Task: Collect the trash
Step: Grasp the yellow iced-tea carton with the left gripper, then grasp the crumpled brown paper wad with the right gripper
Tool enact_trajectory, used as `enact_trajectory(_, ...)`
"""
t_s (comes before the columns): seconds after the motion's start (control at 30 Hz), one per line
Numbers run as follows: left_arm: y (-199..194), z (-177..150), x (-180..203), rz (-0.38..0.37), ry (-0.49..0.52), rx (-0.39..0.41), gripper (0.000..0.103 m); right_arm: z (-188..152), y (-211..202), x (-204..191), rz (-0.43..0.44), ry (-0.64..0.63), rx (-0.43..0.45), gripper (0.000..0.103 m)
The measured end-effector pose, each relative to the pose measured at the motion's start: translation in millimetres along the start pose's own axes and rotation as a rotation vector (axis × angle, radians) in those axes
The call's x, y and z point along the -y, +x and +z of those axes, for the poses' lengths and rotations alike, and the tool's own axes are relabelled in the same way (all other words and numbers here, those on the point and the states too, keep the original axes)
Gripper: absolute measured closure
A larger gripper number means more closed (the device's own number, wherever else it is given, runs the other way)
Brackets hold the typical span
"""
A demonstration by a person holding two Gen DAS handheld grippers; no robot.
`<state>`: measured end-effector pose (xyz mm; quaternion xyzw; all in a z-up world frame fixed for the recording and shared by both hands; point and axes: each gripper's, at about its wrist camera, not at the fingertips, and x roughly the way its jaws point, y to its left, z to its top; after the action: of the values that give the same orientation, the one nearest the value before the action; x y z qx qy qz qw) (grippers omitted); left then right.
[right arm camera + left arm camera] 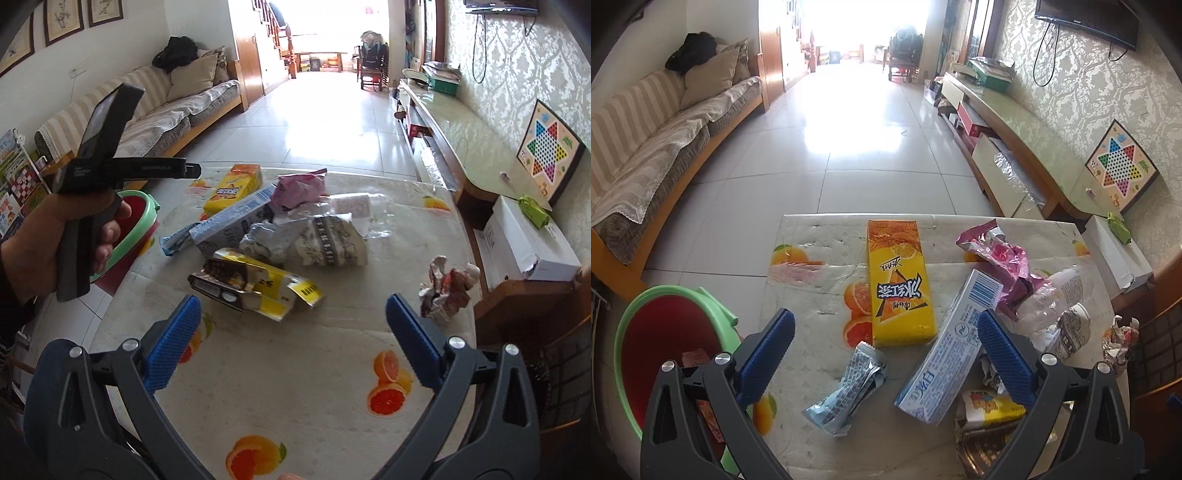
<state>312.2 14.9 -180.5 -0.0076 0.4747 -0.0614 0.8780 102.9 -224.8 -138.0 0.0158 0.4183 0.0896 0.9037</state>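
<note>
Trash lies on a table with an orange-print cloth (820, 295): a yellow drink carton (899, 284), a silver-blue wrapper (846, 391), a white-blue box (945, 350), a pink wrapper (1001, 258), a crushed clear bottle (1056, 295) and a paper cup (1071, 328). My left gripper (886, 332) is open and empty above the silver-blue wrapper and the box. My right gripper (293, 315) is open and empty above the cloth, just short of a torn yellow carton (258, 288). A crumpled wrapper (447, 288) lies by its right finger.
A green-rimmed red bin (661, 339) stands at the table's left side with some trash inside; it also shows in the right wrist view (140, 221). The left gripper's handle and hand (92, 206) are at left. A sofa (650, 147) and a TV bench (1034, 140) flank the floor.
</note>
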Motion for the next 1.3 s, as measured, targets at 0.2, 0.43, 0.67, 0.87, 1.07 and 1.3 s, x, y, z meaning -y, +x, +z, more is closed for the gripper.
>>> enact_trajectory(0.2, 67.8, 23.9, 8.2, 0.042, -0.013, -0.135, 0.01, -21.3, -5.8, 44.9, -0.037, 0.101, -0.017, 0.005)
enact_trajectory(0.43, 115.5, 27.9, 0.0, 0.045, -0.065, -0.266, 0.031, -36.5, -9.3, 84.3, -0.08, 0.168, -0.028, 0.005)
enact_trajectory(0.67, 116.2, 26.3, -0.3, 0.053, -0.047, -0.265, 0.047, -35.7, 1.4, 103.8, -0.099, 0.208, -0.031, 0.005)
enact_trajectory(0.87, 65.7, 24.0, 10.0, 0.073, 0.073, -0.144, 0.047, -11.8, 31.3, 121.8, -0.132, 0.228, -0.02, 0.005)
enact_trajectory(1.07, 5.9, 9.0, 5.6, 0.06, 0.144, -0.059, 0.047, 8.8, 80.7, 143.4, -0.179, 0.236, -0.05, 0.005)
enact_trajectory(1.3, -47.8, -8.9, 4.4, 0.01, 0.154, 0.011, 0.047, 10.7, 126.1, 151.3, -0.23, 0.217, -0.127, 0.005)
